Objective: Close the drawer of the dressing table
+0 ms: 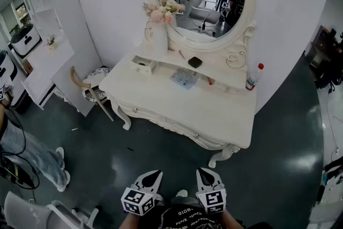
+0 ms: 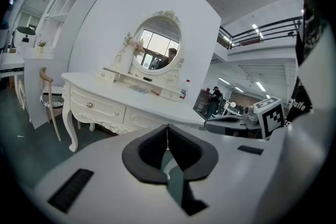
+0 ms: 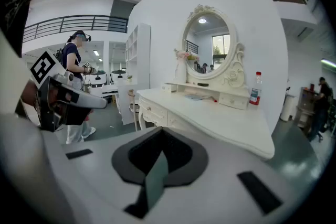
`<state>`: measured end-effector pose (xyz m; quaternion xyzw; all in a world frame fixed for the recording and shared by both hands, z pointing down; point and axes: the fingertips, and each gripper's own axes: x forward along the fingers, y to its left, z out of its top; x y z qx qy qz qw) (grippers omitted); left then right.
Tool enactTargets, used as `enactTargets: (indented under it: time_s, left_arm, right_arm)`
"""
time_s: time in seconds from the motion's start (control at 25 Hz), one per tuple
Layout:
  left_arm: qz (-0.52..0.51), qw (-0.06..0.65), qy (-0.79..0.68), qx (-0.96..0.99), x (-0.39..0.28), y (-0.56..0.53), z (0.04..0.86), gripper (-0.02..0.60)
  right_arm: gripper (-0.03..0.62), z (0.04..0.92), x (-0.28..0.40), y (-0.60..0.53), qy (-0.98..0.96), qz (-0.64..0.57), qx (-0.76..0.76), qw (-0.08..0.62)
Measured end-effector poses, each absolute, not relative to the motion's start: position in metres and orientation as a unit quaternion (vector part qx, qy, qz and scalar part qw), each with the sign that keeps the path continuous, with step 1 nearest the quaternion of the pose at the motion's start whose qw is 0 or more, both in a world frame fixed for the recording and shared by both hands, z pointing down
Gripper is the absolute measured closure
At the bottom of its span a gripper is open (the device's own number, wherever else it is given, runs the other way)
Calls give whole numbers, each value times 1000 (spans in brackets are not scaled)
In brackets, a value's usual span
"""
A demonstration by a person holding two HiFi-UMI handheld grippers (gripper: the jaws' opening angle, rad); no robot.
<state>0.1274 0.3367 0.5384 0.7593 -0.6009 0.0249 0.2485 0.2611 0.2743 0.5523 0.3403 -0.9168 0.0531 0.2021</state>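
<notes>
Both grippers are being held low and close to the person's body at the near edge of the head view, side by side, each pointing toward the dressing table (image 1: 206,110) and tilting slightly downward. The left gripper (image 1: 154,175) is keeping its jaws pressed together on nothing; the right gripper (image 1: 203,173) is doing likewise. The small drawer (image 1: 143,65) is standing pulled out at the far left of the tabletop, just beside the vase (image 1: 161,39), well apart from both grippers.
</notes>
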Motion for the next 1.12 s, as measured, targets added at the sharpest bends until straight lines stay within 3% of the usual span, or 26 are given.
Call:
enactTargets:
  time_s: [0.36, 1.12]
  left_arm:
    - [18, 254, -602, 757, 143, 330, 550, 565]
    - [6, 242, -613, 752, 78, 234, 539, 565]
  right_arm:
    - [583, 563, 273, 266, -922, 56, 333, 192]
    - [583, 561, 232, 197, -916, 103, 348, 170]
